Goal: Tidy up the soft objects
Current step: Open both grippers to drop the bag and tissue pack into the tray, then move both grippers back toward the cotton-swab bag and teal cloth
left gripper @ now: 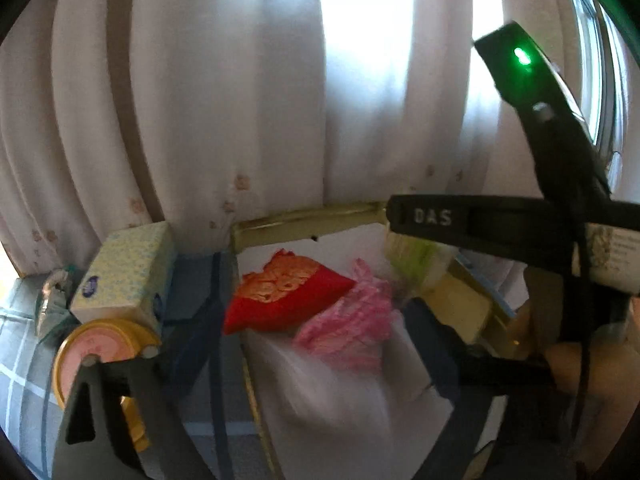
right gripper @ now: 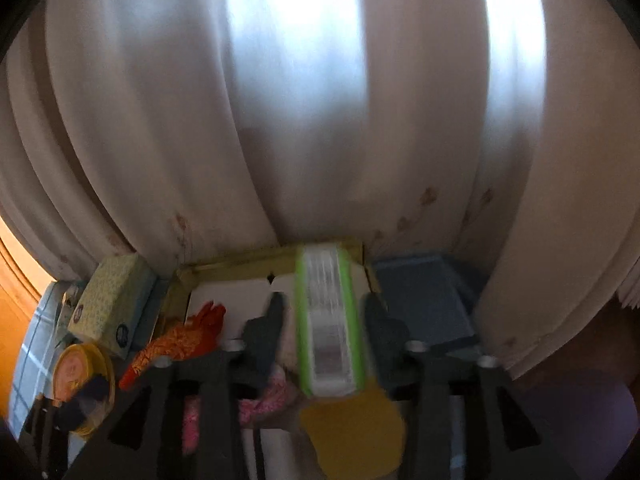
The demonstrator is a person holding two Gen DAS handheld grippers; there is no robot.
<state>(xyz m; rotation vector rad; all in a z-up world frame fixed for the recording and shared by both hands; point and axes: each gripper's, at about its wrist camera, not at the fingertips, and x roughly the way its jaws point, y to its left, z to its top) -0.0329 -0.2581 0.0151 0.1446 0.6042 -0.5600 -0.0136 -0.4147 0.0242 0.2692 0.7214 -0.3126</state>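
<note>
An open gold-rimmed box (left gripper: 308, 220) with a white lining holds a red and gold pouch (left gripper: 284, 296) and a pink knitted piece (left gripper: 352, 320). The box (right gripper: 240, 270), the pouch (right gripper: 176, 344) and the pink piece (right gripper: 272, 396) also show in the right wrist view. My right gripper (right gripper: 324, 320) stands over the box with a green-edged white pack (right gripper: 328, 320) and a yellow soft piece (right gripper: 352, 428) between its fingers; whether they press the pack is blurred. My left gripper (left gripper: 256, 360) is open above the box. The right gripper's body (left gripper: 520, 220) reaches in from the right.
A yellow patterned tissue box (left gripper: 124, 276) and a round gold-lidded tin (left gripper: 100, 356) stand left of the box on a checked cloth (left gripper: 20, 340). A blue tray (right gripper: 424, 304) lies to the right. White curtains (left gripper: 240, 100) hang close behind.
</note>
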